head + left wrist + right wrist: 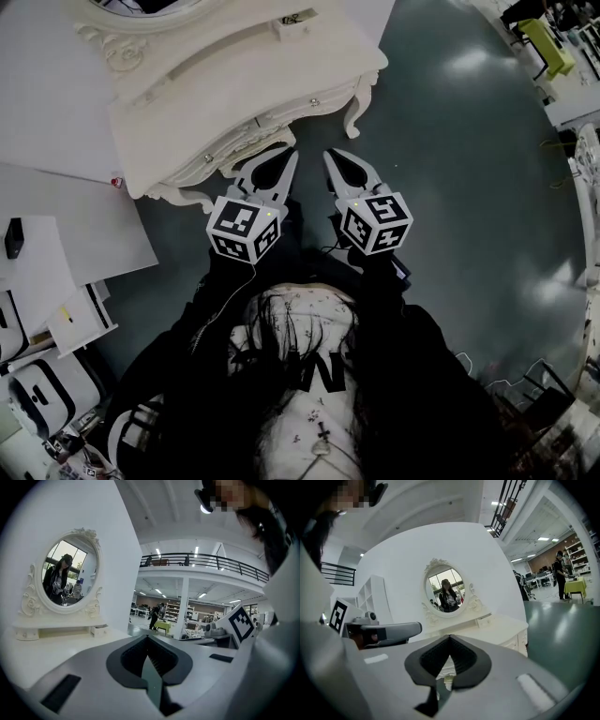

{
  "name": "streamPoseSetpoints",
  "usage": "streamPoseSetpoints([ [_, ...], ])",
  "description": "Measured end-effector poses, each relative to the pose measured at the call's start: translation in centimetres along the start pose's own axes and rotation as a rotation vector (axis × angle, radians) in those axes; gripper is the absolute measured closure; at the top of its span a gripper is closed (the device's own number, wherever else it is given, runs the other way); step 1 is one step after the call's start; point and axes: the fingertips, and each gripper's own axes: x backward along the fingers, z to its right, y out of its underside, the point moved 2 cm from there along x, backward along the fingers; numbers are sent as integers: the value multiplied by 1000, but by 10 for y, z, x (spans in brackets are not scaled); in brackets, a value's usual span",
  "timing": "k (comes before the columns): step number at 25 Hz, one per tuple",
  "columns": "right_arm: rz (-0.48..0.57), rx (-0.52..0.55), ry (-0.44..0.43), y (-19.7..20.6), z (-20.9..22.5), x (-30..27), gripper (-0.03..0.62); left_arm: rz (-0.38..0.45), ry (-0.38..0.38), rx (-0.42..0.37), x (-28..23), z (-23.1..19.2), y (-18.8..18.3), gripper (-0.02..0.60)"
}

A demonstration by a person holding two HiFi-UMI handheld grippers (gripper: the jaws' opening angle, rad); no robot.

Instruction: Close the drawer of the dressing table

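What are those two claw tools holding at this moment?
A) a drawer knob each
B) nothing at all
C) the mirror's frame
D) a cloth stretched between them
B: the left gripper and the right gripper both have their fingers shut with nothing between them, held side by side in front of the white dressing table.

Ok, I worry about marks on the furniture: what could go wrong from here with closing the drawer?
The left gripper, shut and empty, is close to the front edge of the white carved dressing table; its tips might scrape the paint. The right gripper, also shut, points near the table's curved leg and could knock it.
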Motion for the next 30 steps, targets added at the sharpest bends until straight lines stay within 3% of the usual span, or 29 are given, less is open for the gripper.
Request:
streamPoseSetpoints([
  [18, -56, -2, 45, -54, 37, -178, 586, -9, 44, 23, -98, -161, -61, 586],
  [30, -67, 7, 117, -73, 52, -246, 585, -22, 113, 27, -137, -226, -78, 586],
])
